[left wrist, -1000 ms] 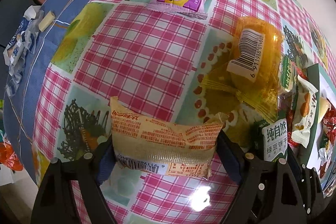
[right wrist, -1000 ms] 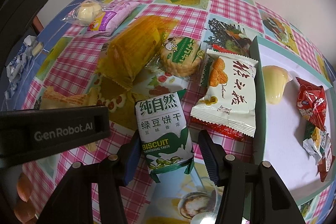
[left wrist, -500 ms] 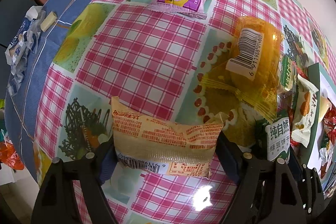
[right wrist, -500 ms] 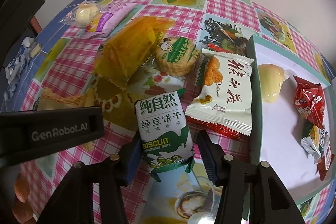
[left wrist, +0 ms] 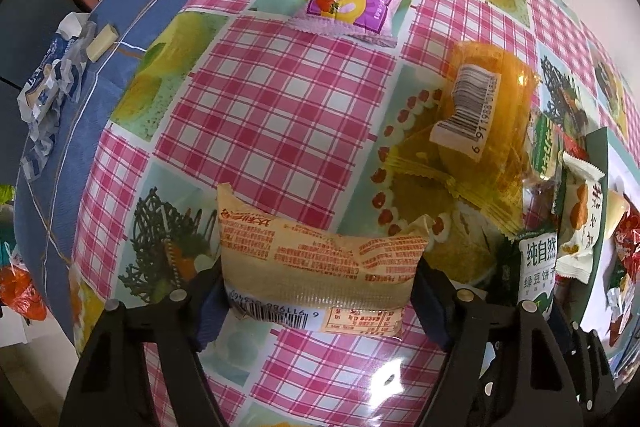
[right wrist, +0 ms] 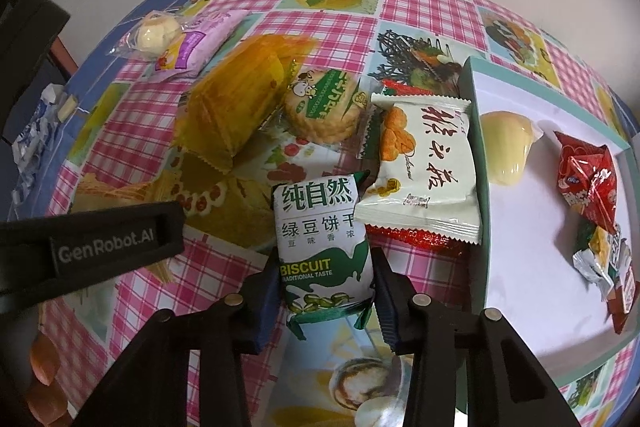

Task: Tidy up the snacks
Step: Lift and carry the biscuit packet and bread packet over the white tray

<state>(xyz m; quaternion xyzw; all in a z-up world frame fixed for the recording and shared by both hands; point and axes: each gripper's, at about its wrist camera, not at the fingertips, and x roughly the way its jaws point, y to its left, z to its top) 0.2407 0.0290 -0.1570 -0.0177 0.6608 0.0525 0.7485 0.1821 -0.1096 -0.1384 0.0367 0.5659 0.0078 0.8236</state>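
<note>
Checked pink oilcloth covers the worktop (left wrist: 280, 99). At the left, an orange cake packet (left wrist: 316, 271) is framed by the left gripper (left wrist: 316, 291), whose jaws are closing with the packet between them. Further right, the green biscuit packet (right wrist: 320, 247) is clamped by the right gripper (right wrist: 324, 295), just beside the white tray (right wrist: 520, 267) where wrapped snacks are laid

Tablecloth (left wrist: 276, 99) – pink-white check, fruit panels; biscuit pack (right wrist: 320, 239) – green-white; wafer pack (left wrist: 320, 263) – orange.

Green biscuit packet (right wrist: 320, 247) (upright) beside orange-printed cake packet (left wrist: 320, 267).
</note>
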